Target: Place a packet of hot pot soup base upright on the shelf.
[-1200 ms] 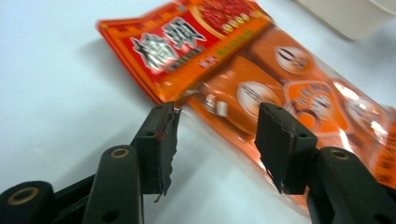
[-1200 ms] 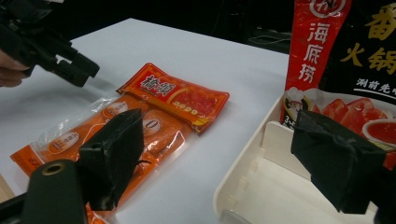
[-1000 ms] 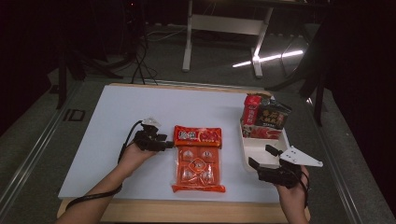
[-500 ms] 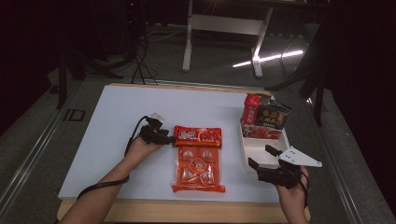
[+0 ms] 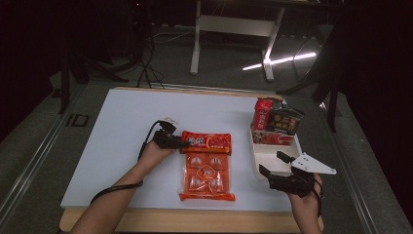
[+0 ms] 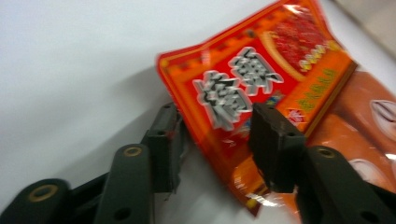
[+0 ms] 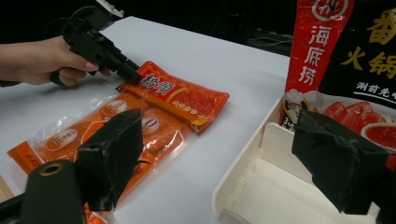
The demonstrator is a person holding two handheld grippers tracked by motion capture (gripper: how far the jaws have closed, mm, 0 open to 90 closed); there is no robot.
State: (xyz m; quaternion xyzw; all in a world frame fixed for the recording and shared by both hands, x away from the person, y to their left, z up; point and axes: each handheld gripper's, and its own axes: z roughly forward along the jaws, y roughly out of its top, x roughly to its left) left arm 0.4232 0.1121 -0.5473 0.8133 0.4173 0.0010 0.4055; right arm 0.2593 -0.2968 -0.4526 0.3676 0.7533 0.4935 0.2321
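Observation:
A red snack packet point(image 5: 207, 142) lies flat on the white table, touching the far end of a larger orange multi-pack point(image 5: 205, 175). My left gripper point(image 5: 182, 143) sits at the red packet's left end. In the left gripper view the red packet's point(image 6: 261, 79) corner lies between the jaws of the left gripper point(image 6: 217, 122). They have just been closing but still stand apart, not pressing on it. My right gripper point(image 5: 273, 164) hovers open over the near end of the white tray point(image 5: 255, 163), holding nothing. The right gripper view shows its jaws point(image 7: 217, 125) spread wide.
The far end of the tray point(image 7: 261, 186) holds an upright red packet point(image 5: 263, 114), a black packet point(image 5: 285, 121) and a tomato-printed pack point(image 7: 355, 116). The left hand's cable trails toward the table's front edge. Dark floor and table legs lie beyond.
The left gripper has slid right and a little down to the red packet's left end. The right gripper has stayed where it was.

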